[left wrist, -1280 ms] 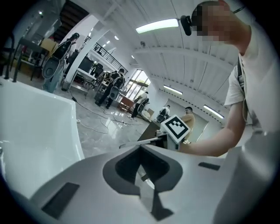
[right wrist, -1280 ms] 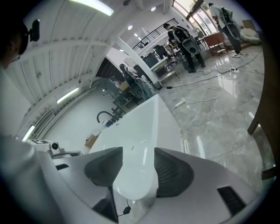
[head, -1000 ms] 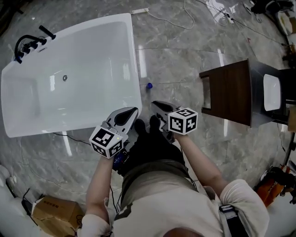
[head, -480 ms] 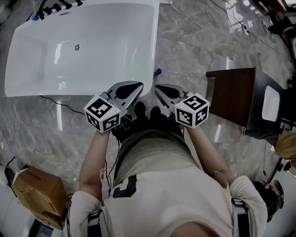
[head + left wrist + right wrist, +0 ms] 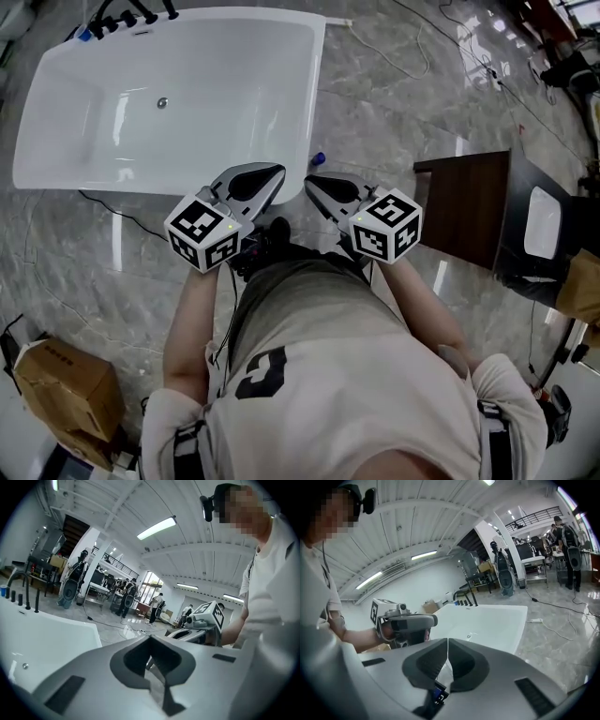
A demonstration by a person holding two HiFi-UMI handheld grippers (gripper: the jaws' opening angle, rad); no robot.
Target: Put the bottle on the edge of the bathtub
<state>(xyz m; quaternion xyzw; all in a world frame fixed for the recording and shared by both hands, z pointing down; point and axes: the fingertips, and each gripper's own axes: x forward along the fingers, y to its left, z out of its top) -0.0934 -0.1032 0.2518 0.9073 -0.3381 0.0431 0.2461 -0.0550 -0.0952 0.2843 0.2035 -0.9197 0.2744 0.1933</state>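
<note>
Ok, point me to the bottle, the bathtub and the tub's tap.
bottle [image 5: 319, 157]: head view, its blue cap end, on the floor beside the tub.
bathtub [image 5: 312, 94]: head view, the rim on the picture's right.
tap [image 5: 122, 17]: head view, black fittings at the tub's far corner.

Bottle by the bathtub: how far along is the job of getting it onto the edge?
Nothing looks done yet: the blue-capped bottle sits on the floor beside the bathtub. Nothing is in hand: the left gripper and right gripper are both shut and empty. Still to do: grasping it and setting it on the rim.
</note>
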